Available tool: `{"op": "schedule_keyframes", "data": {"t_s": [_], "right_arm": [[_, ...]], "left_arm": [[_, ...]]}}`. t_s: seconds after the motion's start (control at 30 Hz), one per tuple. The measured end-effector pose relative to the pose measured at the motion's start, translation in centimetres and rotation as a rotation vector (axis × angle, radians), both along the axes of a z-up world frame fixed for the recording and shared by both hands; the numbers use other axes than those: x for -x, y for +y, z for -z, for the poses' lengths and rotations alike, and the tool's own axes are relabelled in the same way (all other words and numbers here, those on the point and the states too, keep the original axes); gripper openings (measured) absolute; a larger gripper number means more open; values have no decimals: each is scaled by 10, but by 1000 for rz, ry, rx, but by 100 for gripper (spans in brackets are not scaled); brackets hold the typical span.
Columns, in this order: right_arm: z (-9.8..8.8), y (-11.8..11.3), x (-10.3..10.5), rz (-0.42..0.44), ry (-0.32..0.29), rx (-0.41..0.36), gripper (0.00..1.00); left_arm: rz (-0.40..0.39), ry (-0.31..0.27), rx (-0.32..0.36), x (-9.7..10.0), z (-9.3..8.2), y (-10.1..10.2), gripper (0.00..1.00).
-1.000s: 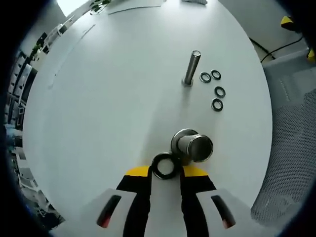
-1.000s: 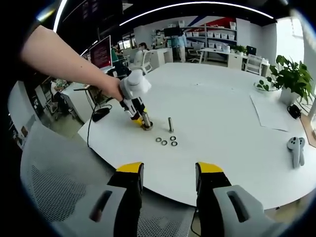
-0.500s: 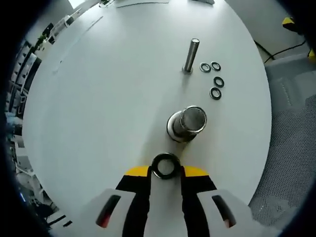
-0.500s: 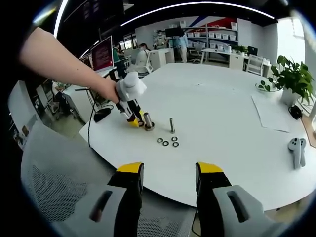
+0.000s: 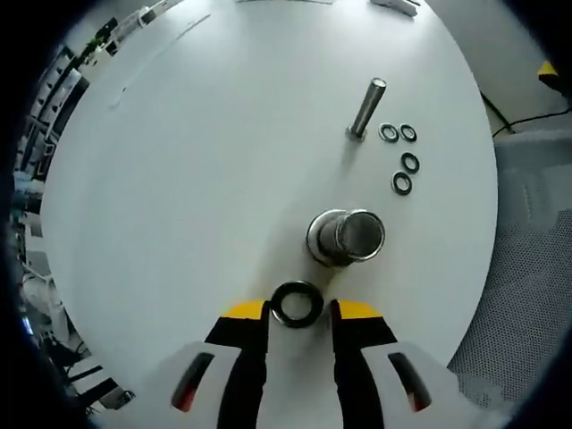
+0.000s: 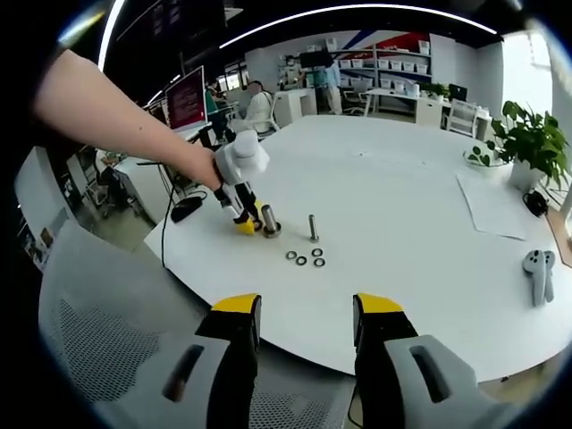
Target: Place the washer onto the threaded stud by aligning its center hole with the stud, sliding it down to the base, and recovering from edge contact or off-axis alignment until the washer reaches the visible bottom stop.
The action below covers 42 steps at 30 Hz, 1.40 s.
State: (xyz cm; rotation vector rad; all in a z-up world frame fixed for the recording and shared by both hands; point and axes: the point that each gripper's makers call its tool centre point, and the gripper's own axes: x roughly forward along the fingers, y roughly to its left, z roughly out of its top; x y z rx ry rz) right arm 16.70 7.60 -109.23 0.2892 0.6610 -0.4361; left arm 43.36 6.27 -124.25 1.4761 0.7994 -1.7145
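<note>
L gripper (image 5: 298,313) clamps black washer (image 5: 297,304) at bottom centre, just below wide threaded stud (image 5: 347,238) mid-frame. R gripper (image 6: 304,313) jaws parted w/ nothing between, bottom centre, off white table (image 6: 402,214).

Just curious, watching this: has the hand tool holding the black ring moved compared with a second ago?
Yes. In the right gripper view, the left gripper has drawn back from the wide stud on the table, away from the thin stud; before, it was over the wide stud.

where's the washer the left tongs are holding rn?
In the left gripper view, the washer sits pinched at the left tongs tips, beside the thick stud, not over its top.
</note>
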Motion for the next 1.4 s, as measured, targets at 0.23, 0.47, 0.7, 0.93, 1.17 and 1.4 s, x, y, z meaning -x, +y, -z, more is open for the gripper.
{"op": "schedule_keyframes", "data": {"t_s": [0.23, 0.47, 0.7, 0.93, 1.17, 1.4], "right_arm": [[-1, 1, 1, 2, -1, 1, 43], [-1, 0, 0, 0, 0, 2, 43], [-1, 0, 0, -1, -2, 0, 43], [1, 1, 0, -2, 3, -1, 43], [0, 1, 0, -5, 4, -3, 43], [1, 2, 0, -8, 7, -4, 43]], "left_arm": [[-25, 7, 1, -2, 0, -5, 20], [-84, 13, 34, 2, -1, -3, 19], [-88, 16, 33, 4, -2, 1, 18], [-78, 26, 41, 5, -7, 4, 18], [-36, 39, 64, 4, -25, -2, 18], [10, 55, 78, 4, -45, -9, 18]]}}
